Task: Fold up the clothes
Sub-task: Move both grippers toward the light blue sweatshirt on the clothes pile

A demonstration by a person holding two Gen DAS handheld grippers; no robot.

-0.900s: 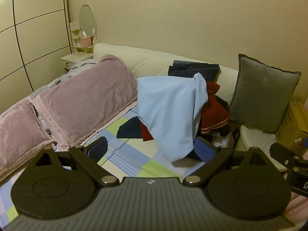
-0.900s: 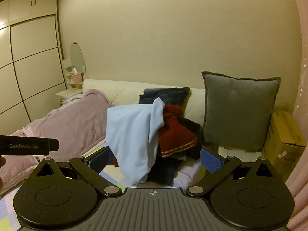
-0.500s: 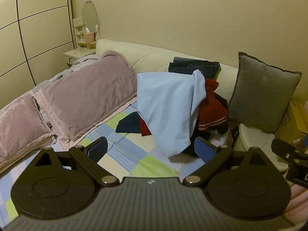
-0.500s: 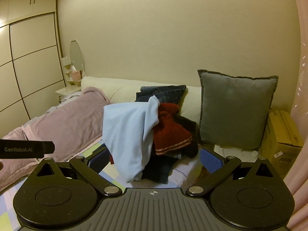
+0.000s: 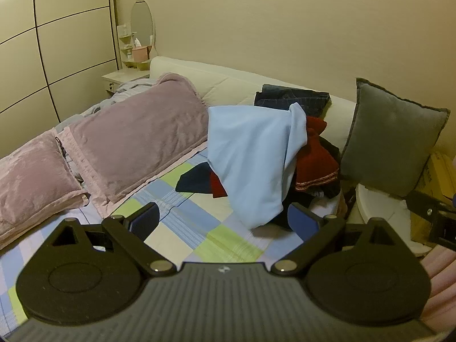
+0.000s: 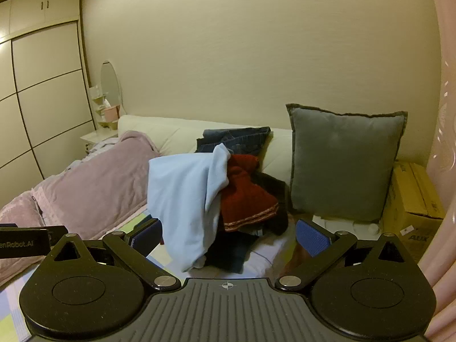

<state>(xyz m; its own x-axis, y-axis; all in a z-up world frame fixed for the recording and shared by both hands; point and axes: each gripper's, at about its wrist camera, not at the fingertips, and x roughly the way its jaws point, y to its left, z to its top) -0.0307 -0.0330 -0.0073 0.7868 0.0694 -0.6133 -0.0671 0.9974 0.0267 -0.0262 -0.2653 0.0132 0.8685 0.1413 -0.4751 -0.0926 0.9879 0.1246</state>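
1. Nothing is folded yet as far as I can see: the clothes sit in one heap at the head end of the bed (image 5: 199, 228), against the headboard (image 5: 228, 82) and between the pink pillow (image 5: 134, 139) and the grey cushion (image 5: 390, 139)
2. On top of the heap a light blue garment (image 5: 250, 159) drapes down toward the checked sheet, with a red knit (image 6: 245, 196) beside it, dark pieces under both, and jeans (image 6: 236, 139) lying on the headboard behind
3. My left gripper (image 5: 223, 219) has its jaws spread wide with nothing between the pads; it hangs over the sheet, short of the heap
4. My right gripper (image 6: 229, 233) is likewise wide apart and empty, facing the heap from the cushion side
5. By my reckoning the whole job is left: pick one garment out, spread it on the bare sheet near the foot edge, fold it, then repeat for the rest
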